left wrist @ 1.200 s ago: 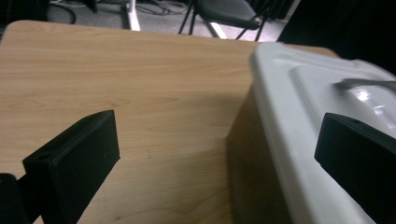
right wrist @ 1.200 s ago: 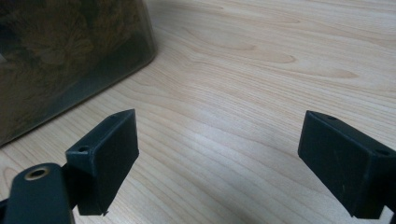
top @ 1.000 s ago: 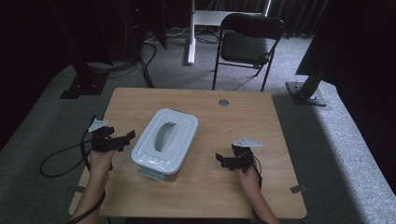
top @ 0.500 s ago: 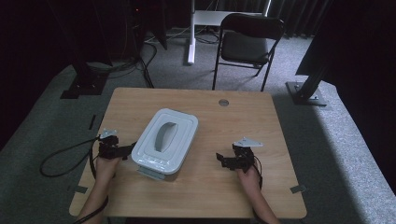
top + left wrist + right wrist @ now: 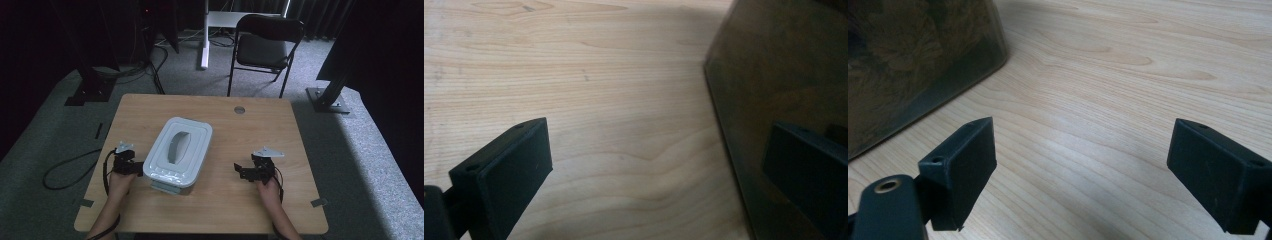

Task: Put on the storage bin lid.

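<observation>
High view, left tongs (image 5: pixel 136 168) now against container (image 5: pixel 178 151)

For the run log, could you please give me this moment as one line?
left claw: open, at box side | right claw: open, apart from box | lid: on | table

Our grippers are all black: left gripper (image 5: pixel 136 167) and right gripper (image 5: pixel 243 172) each carry chunky square pads with screw holes, a grey three-cornered plate, and black trailing cables.
</observation>
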